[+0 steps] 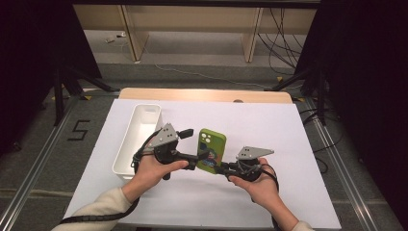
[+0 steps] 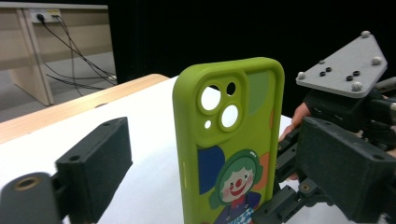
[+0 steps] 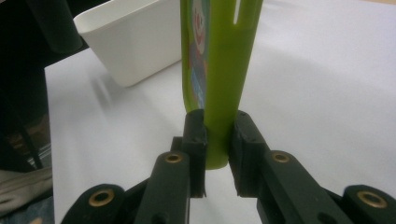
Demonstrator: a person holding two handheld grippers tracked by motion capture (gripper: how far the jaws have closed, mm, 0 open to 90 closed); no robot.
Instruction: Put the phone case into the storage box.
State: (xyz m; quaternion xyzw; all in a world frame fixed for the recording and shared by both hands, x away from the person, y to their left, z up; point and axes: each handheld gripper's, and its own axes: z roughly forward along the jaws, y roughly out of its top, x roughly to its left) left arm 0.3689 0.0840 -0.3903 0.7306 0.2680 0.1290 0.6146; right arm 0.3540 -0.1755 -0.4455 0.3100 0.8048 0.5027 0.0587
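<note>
Overhead light, even and bright on the white sheet [image 1: 269, 125]; surroundings fall to black. High view soft, low detail. Right gripper view: near jaws sharp, tray [image 3: 135, 42] slightly blurred. Left gripper view: case [image 2: 229, 140] crisp, background soft.

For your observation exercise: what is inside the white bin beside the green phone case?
The white bin looks empty along its visible floor in the high view. Its near end is covered by the left tool and hand, so that part cannot be checked.

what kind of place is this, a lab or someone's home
Most likely a lab recording booth: black curtains flank a white-covered table, loose cables trail on the floor, and a taped number 5 marks the floor.
</note>
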